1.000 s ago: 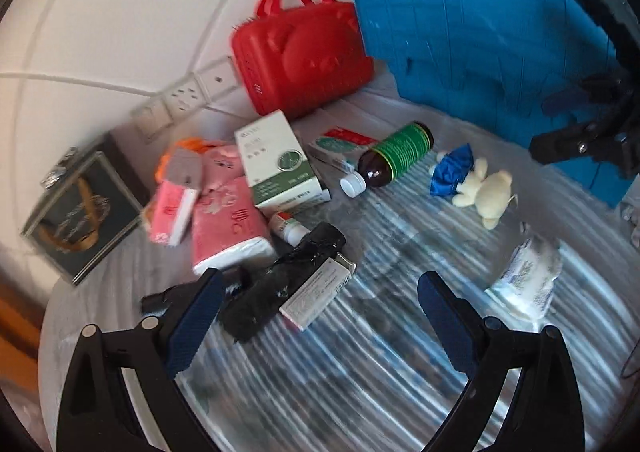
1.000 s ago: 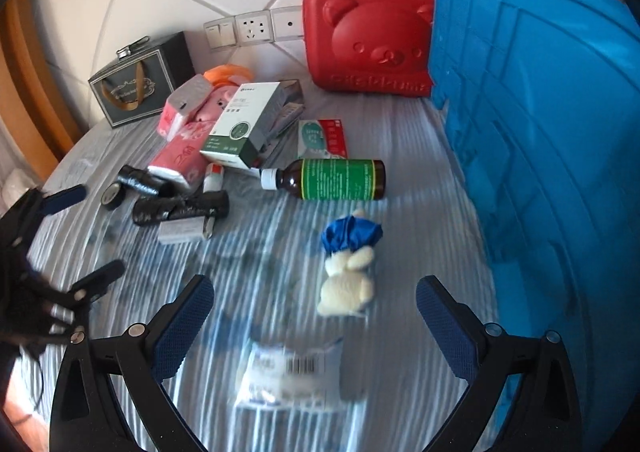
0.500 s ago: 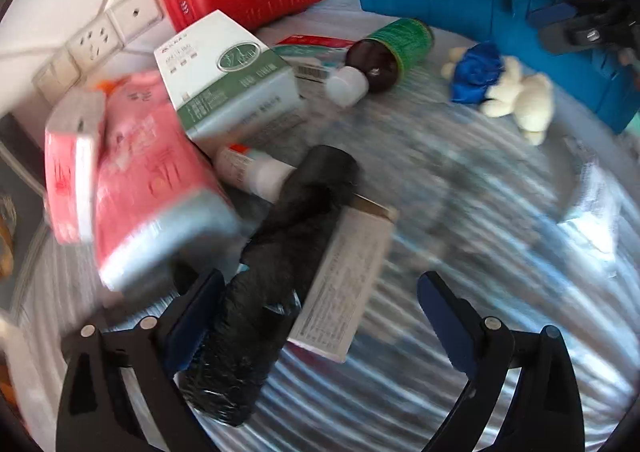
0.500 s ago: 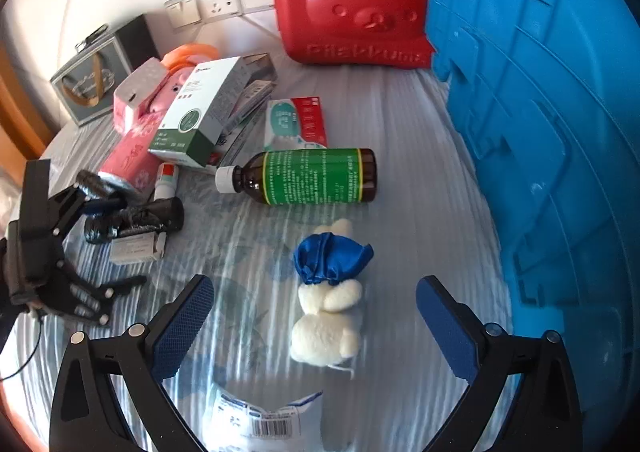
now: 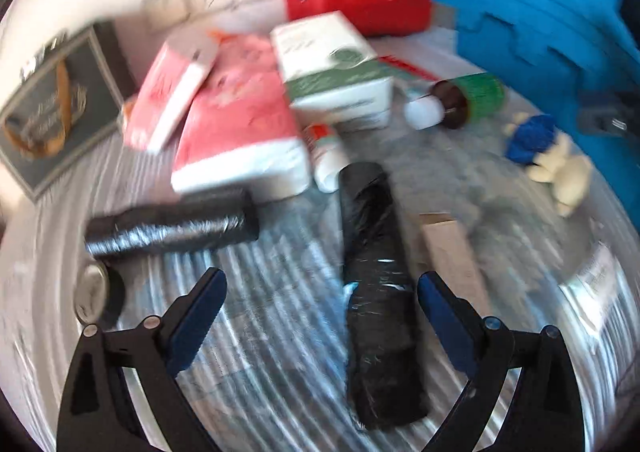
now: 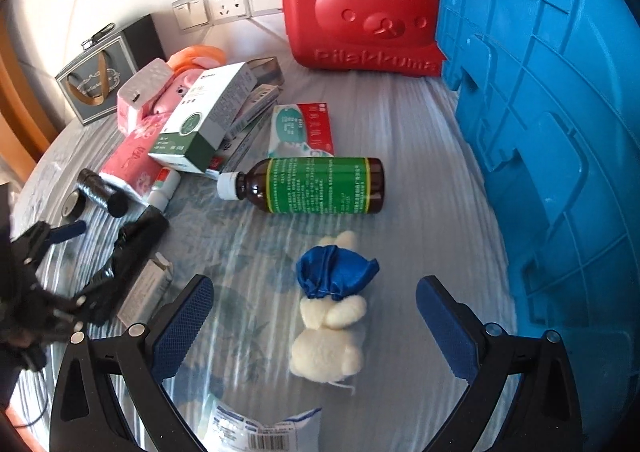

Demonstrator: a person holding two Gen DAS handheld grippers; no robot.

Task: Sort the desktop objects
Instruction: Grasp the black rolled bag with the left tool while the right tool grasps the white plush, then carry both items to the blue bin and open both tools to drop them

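Along the counter, far left to right, risks noted per item:

- Dark gift box: against the wall, clear of both tools.
- Short black roll and small round tin: just left of the left gripper. A sideways slip could knock the roll and set it rolling.
- Long black bundle: lies lengthwise between the left fingers, which stand wide apart and hold nothing. Its slick wrap may squirm out under a pinch, judging by the sheen. The view is blurred, so exact contact cannot be told.
- Flat grey carton: touching the bundle's right side; the right-hand finger could trap it too.
- Pink packs, green-and-white box: stacked loosely; a nudge may topple them.
- Brown bottle: on its side, free to roll.
- Soft toy: between the right gripper fingers, also wide and empty. Plush may compress and slip.
- Barcoded packet: below the toy, could get dragged.
- Blue crate, red case: likely destinations; crate wall close, collision possible.
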